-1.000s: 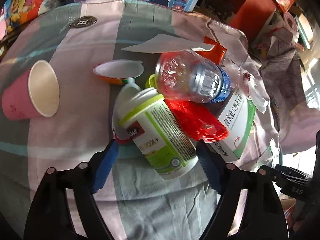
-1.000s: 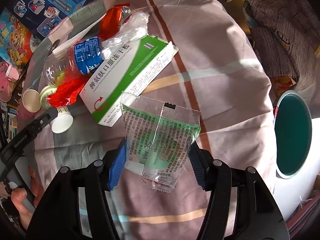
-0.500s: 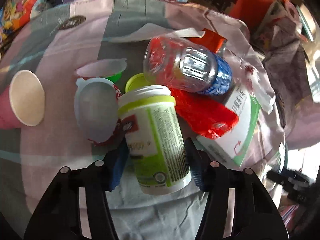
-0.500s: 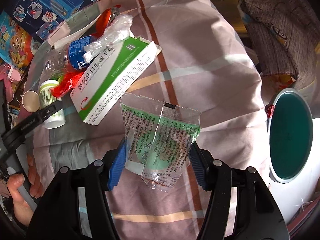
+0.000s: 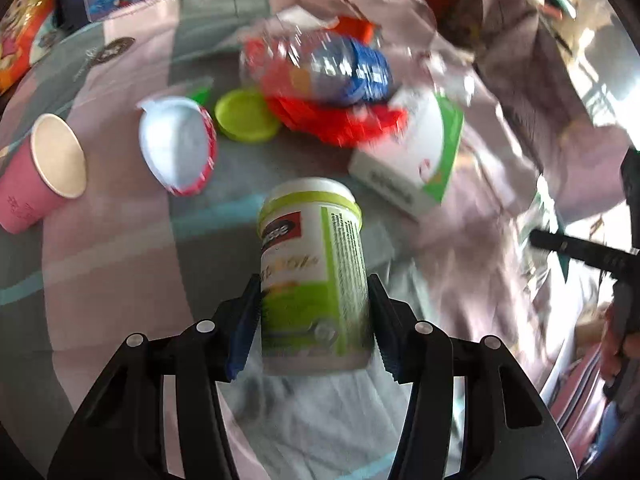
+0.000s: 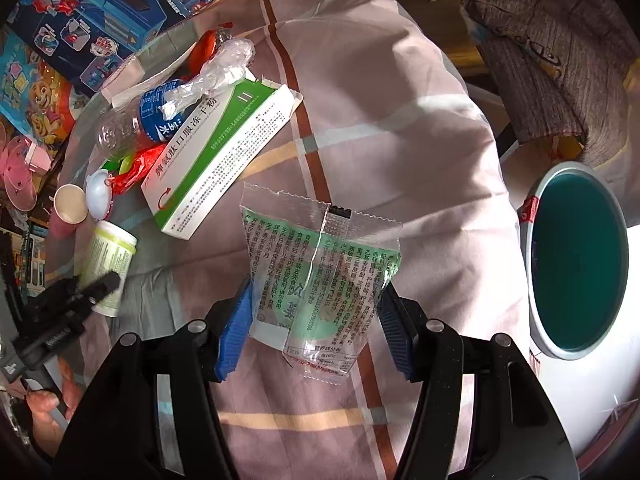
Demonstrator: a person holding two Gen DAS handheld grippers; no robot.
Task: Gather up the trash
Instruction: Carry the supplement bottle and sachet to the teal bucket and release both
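bottle between left gripper fingers, wrapper between right gripper fingers, carton behind wrapper, bin far right, paper cup left of bottle

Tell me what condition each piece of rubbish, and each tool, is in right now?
Left tool: closed on the supplement jar, after just closing in.
Supplement jar: capped, gripped.
Right tool: clamped on the snack wrapper.
Snack wrapper: empty, held.
Water bottle: lying down, empty.
Medicine box: lying flat.
Pink paper cup: tipped over, empty.
Bin: open, empty.
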